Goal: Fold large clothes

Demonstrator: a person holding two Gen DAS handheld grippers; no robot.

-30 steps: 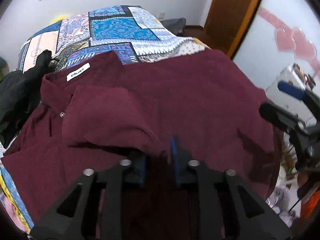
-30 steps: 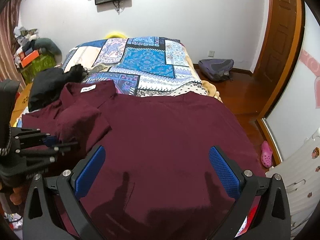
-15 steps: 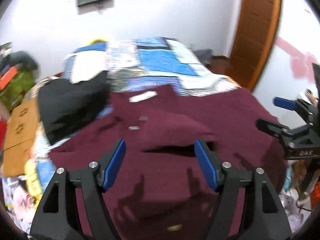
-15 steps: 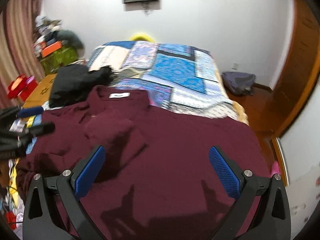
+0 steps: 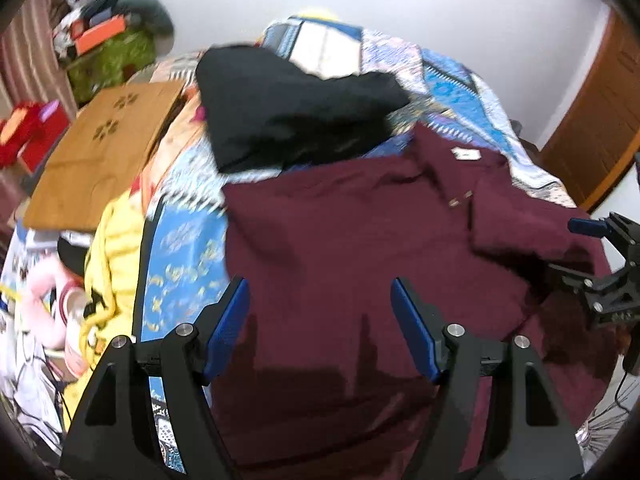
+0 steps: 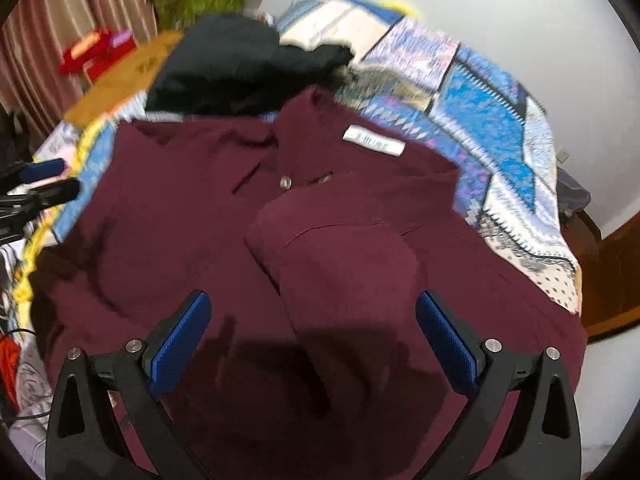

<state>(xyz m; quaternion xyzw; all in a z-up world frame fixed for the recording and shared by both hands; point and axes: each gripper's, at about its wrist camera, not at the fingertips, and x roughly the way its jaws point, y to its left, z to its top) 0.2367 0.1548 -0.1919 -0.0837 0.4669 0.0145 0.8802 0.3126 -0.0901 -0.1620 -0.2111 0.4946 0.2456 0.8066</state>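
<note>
A large maroon shirt (image 5: 340, 240) lies spread on the bed, collar and white label (image 6: 374, 141) at the far side. One sleeve (image 6: 344, 252) is folded in over the chest. My left gripper (image 5: 320, 328) is open and empty above the shirt's left part. My right gripper (image 6: 312, 344) is open and empty above the folded sleeve and the shirt's near part. The right gripper shows at the right edge of the left wrist view (image 5: 600, 264). The left gripper shows at the left edge of the right wrist view (image 6: 36, 184).
A black garment (image 5: 288, 108) lies on the patchwork bedspread (image 6: 492, 120) beyond the shirt. A wooden board (image 5: 104, 152) and clutter (image 5: 44, 320) stand left of the bed. A wooden door (image 5: 600, 120) is at the right.
My left gripper let go of the sleeve, opened and swung left. The sleeve now lies folded on the chest. My right gripper stayed open and moved closer over the shirt.
</note>
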